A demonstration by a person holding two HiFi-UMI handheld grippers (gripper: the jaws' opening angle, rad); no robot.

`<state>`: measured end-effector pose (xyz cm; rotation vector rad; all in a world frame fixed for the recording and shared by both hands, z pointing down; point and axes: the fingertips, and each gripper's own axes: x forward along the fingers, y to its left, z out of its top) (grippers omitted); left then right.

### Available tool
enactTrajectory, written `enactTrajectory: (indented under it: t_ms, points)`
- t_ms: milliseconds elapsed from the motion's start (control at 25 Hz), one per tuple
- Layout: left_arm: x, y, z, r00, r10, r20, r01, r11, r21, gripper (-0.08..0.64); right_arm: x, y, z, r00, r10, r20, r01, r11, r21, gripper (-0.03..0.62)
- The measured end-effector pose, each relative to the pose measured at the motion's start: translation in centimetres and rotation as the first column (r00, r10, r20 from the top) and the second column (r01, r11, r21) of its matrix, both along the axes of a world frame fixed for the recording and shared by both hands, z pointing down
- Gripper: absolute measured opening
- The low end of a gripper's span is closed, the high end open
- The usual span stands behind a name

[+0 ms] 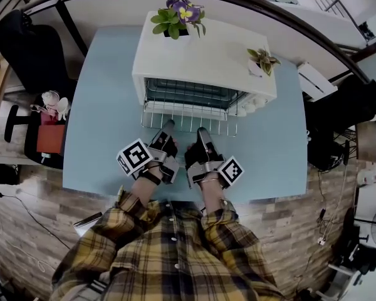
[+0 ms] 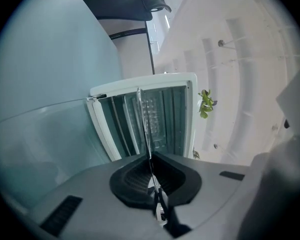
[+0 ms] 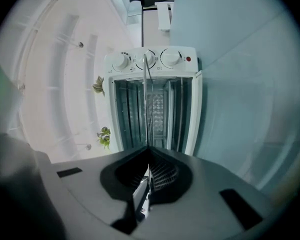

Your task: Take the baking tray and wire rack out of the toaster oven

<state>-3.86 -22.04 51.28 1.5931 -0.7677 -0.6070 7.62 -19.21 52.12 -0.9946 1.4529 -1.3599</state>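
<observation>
The white toaster oven (image 1: 203, 58) stands on the light blue table (image 1: 106, 105) with its front open. The wire rack (image 1: 188, 116) sticks partly out of the opening. My left gripper (image 1: 168, 125) is shut on the rack's front edge at the left, and my right gripper (image 1: 202, 131) is shut on it at the right. Both grippers are rolled on their sides. In the left gripper view the rack (image 2: 145, 124) shows edge-on as a thin line running into the left gripper (image 2: 151, 169). It (image 3: 146, 109) looks the same between the right gripper's (image 3: 148, 154) jaws. I cannot make out a baking tray.
A pot with purple flowers (image 1: 178, 17) and a small green plant (image 1: 262, 60) stand on the oven's top. The oven's knobs (image 3: 150, 59) are on its right side. A black chair (image 1: 31, 49) is left of the table. The table's near edge (image 1: 113, 190) is close to the person's plaid shirt.
</observation>
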Motion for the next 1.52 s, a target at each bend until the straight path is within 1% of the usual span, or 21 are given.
enactTrajectory:
  t_ms: [160,320,400,440,520,640,720,800,840,920,960,1080,1160,1240,1360,1440,1520]
  points:
    - [-0.2,2.6,0.1,1.000,-0.006,0.011,0.006,1.000,-0.004,-0.003,-0.3,2.6,0.1,0.999,-0.036,0.008,0.036,0.999,-0.013,0.009]
    - [0.4,6.1,-0.8,0.999,-0.012,0.047,0.012,1.000,-0.002,-0.003,0.1,6.1,-0.8,0.996,-0.087,0.003,0.087,0.996,-0.011,0.009]
    - [-0.1,7.4,-1.1,0.998,-0.024,0.052,0.024,1.000,0.008,-0.003,-0.4,7.3,-1.0,0.994,-0.106,0.010,0.106,0.994,-0.008,0.008]
    - [-0.3,8.1,-1.3,0.999,-0.032,0.038,0.031,0.999,0.012,-0.003,-0.6,7.9,-1.0,0.993,-0.115,0.013,0.115,0.993,-0.009,0.008]
    - [-0.1,9.4,-1.8,0.999,-0.046,-0.020,0.046,0.999,0.022,-0.003,-0.7,9.2,-0.8,0.991,-0.133,0.012,0.133,0.991,-0.012,0.008]
    - [-0.2,10.9,-2.1,0.998,-0.061,-0.036,0.062,0.998,0.031,-0.002,-0.8,10.5,-1.1,0.988,-0.154,0.000,0.154,0.988,0.000,0.008]
    - [0.1,11.7,-2.5,0.996,-0.072,-0.061,0.074,0.996,0.040,-0.003,-0.7,11.3,-1.5,0.987,-0.162,-0.004,0.162,0.987,0.007,0.008]
    - [0.7,12.8,-2.8,0.995,-0.071,-0.065,0.074,0.996,0.048,-0.002,-0.1,12.4,-1.8,0.987,-0.160,-0.005,0.160,0.987,0.007,0.008]
    - [1.1,13.3,-2.8,0.997,-0.063,-0.054,0.066,0.997,0.049,-0.002,0.3,12.9,-1.8,0.988,-0.154,-0.006,0.154,0.988,0.006,0.008]
    - [1.9,14.2,-2.4,0.999,-0.040,-0.008,0.040,0.998,0.041,-0.002,1.6,14.0,-1.9,0.991,-0.133,-0.012,0.133,0.991,0.009,0.009]
    - [2.6,14.5,-2.4,1.000,-0.028,-0.005,0.029,0.999,0.038,-0.002,2.3,14.4,-2.0,0.993,-0.121,-0.016,0.121,0.993,0.012,0.008]
    - [5.6,15.1,-3.0,0.999,0.006,-0.053,-0.004,0.999,0.053,-0.002,4.8,15.4,-2.1,0.996,-0.086,-0.019,0.086,0.996,0.010,0.008]
    - [7.8,15.6,-3.1,0.997,0.046,-0.055,-0.043,0.997,0.058,0.000,6.8,16.3,-2.1,0.999,-0.047,-0.018,0.047,0.999,0.005,0.008]
    - [10.0,16.1,-2.9,0.995,0.093,-0.042,-0.091,0.994,0.055,0.000,8.9,17.3,-2.2,1.000,0.000,-0.020,0.000,1.000,0.006,0.008]
    - [13.3,16.9,-2.6,0.985,0.172,-0.018,-0.171,0.984,0.049,0.000,12.0,18.9,-2.3,0.997,0.074,-0.027,-0.074,0.997,0.008,0.008]
    - [15.4,17.5,-2.3,0.974,0.228,0.014,-0.229,0.973,0.042,0.000,14.1,20.1,-2.3,0.992,0.124,-0.034,-0.124,0.992,0.004,0.008]
    - [17.5,18.1,-2.0,0.960,0.280,0.020,-0.280,0.959,0.037,0.000,16.1,21.1,-2.1,0.984,0.171,-0.042,-0.172,0.985,-0.003,0.008]
